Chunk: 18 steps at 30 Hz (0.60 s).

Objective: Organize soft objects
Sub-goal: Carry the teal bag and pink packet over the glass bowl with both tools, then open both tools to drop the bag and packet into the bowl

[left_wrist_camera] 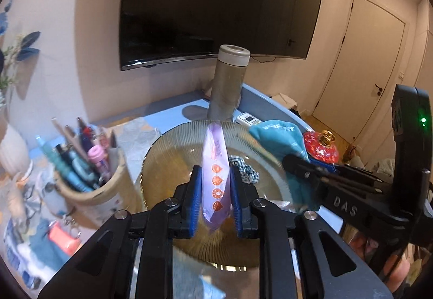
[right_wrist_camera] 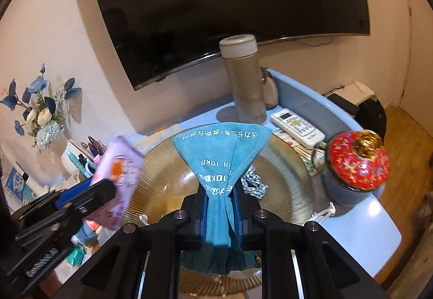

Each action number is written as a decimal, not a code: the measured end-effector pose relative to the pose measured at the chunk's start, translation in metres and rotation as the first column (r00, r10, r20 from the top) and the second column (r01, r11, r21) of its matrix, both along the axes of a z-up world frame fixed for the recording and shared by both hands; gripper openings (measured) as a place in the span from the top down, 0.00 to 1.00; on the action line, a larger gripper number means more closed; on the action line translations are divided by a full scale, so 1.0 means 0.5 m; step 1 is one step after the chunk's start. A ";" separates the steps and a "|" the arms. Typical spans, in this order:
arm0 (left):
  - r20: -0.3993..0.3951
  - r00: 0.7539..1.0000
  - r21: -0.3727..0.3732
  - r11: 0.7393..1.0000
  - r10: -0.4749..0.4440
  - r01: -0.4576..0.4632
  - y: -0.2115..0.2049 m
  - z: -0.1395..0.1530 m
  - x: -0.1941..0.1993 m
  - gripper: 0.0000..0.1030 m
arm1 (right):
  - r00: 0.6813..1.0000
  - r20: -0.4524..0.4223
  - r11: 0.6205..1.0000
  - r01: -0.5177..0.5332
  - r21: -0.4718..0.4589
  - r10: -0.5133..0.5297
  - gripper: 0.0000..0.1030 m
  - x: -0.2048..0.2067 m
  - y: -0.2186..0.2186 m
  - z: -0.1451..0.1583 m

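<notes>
Two soft things are up in my fingers above the ribbed glass bowl [right_wrist_camera: 284, 163] on the blue table [right_wrist_camera: 384, 220]. My left gripper [left_wrist_camera: 215, 179] has its blue pads set either side of the lilac tissue pack [left_wrist_camera: 215, 177]; a sliver of gap shows along the pack's edges, so I cannot tell whether the pads truly press on it, though the pack stands upright between them over the bowl. My right gripper [right_wrist_camera: 219, 201] is clamped on the teal cloth [right_wrist_camera: 222, 152], which bunches between the pads, fans out above them with white lettering, and hangs down below them too. From the left wrist view the right gripper sits just beside the left one, over the bowl's right rim. A checked fabric piece [right_wrist_camera: 253, 185] lies inside the bowl, beneath the cloth. Behind the bowl stands a tall grey bottle [right_wrist_camera: 245, 79]; a white remote [right_wrist_camera: 296, 125] lies near the table's far right edge, a red-lidded jar [right_wrist_camera: 354, 161] at its right edge, and a pen cup [left_wrist_camera: 89, 177] at its left.
</notes>
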<state>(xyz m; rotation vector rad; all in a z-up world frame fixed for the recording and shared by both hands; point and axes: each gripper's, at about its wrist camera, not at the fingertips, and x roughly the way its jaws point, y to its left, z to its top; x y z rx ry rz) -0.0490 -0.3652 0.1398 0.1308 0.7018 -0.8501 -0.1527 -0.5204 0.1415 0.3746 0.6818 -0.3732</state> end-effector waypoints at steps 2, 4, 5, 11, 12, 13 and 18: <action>0.008 1.000 0.009 1.000 0.023 -0.023 -0.004 -0.007 0.008 0.52 | 1.000 -0.025 1.000 -0.014 0.009 0.014 0.62 0.013 -0.007 -0.010; 0.010 1.000 0.020 0.999 0.029 -0.029 0.002 -0.009 0.011 0.50 | 1.000 -0.025 1.000 -0.007 0.006 0.007 0.44 0.011 -0.009 -0.018; 0.013 0.999 0.029 0.999 0.033 -0.033 0.011 -0.010 0.008 0.50 | 1.000 -0.022 1.000 0.006 0.001 -0.006 0.43 0.004 -0.011 -0.021; -0.006 0.997 0.021 0.997 0.070 -0.070 0.091 -0.007 -0.002 0.50 | 0.999 -0.026 0.999 0.031 0.043 -0.030 0.43 -0.034 -0.015 -0.031; -0.004 0.997 0.018 0.996 0.082 -0.082 0.110 -0.005 -0.007 0.50 | 0.999 -0.023 0.998 0.031 0.046 -0.030 0.43 -0.038 -0.012 -0.029; 0.002 0.996 0.017 0.996 0.089 -0.089 0.130 -0.003 -0.014 0.50 | 1.000 -0.017 0.999 0.026 0.047 -0.026 0.43 -0.045 -0.002 -0.023; 0.072 0.984 0.045 0.985 0.161 -0.164 0.233 0.029 -0.044 0.50 | 0.999 0.002 0.999 -0.041 0.024 0.041 0.43 -0.053 0.083 0.007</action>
